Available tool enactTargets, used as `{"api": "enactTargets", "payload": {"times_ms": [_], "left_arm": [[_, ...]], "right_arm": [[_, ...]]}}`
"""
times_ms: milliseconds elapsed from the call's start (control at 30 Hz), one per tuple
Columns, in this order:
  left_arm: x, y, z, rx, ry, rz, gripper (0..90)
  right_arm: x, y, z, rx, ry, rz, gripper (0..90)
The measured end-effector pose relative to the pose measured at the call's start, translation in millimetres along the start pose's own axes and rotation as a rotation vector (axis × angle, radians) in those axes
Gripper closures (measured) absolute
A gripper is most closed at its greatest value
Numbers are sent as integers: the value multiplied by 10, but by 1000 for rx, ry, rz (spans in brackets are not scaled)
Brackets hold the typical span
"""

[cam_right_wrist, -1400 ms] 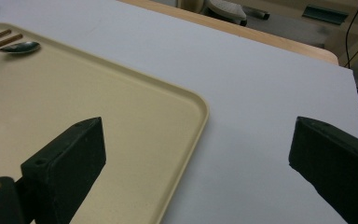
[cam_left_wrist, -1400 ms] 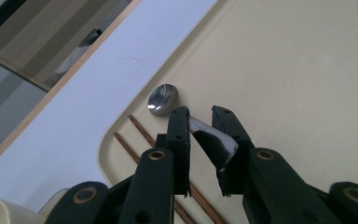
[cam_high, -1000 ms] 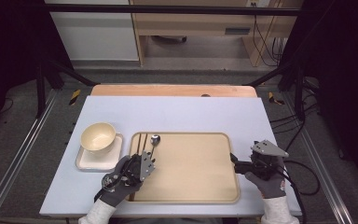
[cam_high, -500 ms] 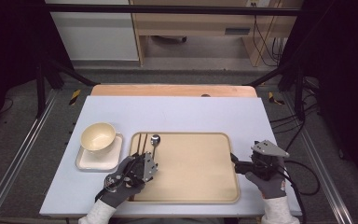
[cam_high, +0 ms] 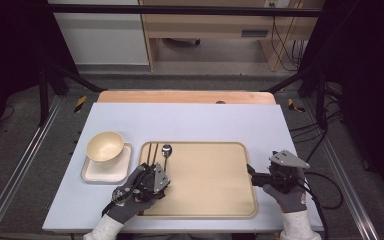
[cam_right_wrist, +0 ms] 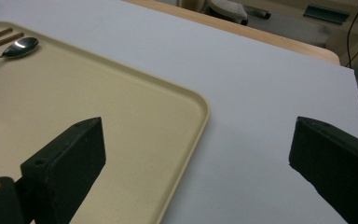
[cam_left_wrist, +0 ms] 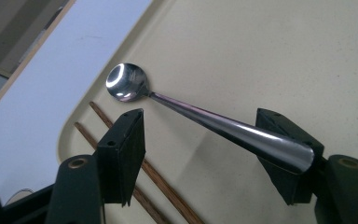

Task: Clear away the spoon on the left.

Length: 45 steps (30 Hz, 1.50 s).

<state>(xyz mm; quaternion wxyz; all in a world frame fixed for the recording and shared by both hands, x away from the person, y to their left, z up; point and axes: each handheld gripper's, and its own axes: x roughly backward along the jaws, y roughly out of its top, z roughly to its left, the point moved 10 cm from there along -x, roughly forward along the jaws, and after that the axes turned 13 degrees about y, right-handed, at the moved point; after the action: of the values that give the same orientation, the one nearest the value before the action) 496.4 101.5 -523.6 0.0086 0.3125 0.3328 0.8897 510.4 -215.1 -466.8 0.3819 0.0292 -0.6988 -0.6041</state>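
Note:
A metal spoon point(cam_left_wrist: 135, 84) lies on the beige tray point(cam_high: 205, 185) near its far left corner, beside a pair of brown chopsticks point(cam_left_wrist: 168, 186). My left gripper point(cam_left_wrist: 203, 116) hovers low over the spoon's handle; its jaws have just been opening and now stand apart. The handle runs between them, its end close to the right-hand jaw and well off the other. In the high view the left gripper point(cam_high: 157, 169) sits at the tray's left side, with the spoon point(cam_high: 166, 149) and chopsticks point(cam_high: 151, 151) just beyond it. My right gripper point(cam_right_wrist: 196, 123) is open over the tray's right rim point(cam_right_wrist: 204, 116), with nothing between its jaws.
A cream bowl point(cam_high: 105, 145) stands on a white square plate point(cam_high: 92, 174) left of the tray. The white table top point(cam_high: 195, 122) stretches behind the tray, with a wooden strip point(cam_high: 185, 96) along its far edge. Dark frame rails run along both sides.
The left gripper's jaws have spread apart over the spoon handle. Both hands have stayed where they were, and the spoon remains on the tray.

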Motion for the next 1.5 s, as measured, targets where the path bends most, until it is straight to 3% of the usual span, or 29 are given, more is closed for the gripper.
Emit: {"api": "enactTargets", "payload": {"times_ms": [733,1233,1500], "left_arm": [[-49,-93,-71,0,-53,48,232],[33,-66,-107,16,-111,42,167],[153,-1,-11,54,-115,14,162]], "right_arm": [[17,10,0,-2,-2,-4,37],[30,21,-13,-1,-6,-12,35],[44,31,-16,2,-5,-18,29]]}}
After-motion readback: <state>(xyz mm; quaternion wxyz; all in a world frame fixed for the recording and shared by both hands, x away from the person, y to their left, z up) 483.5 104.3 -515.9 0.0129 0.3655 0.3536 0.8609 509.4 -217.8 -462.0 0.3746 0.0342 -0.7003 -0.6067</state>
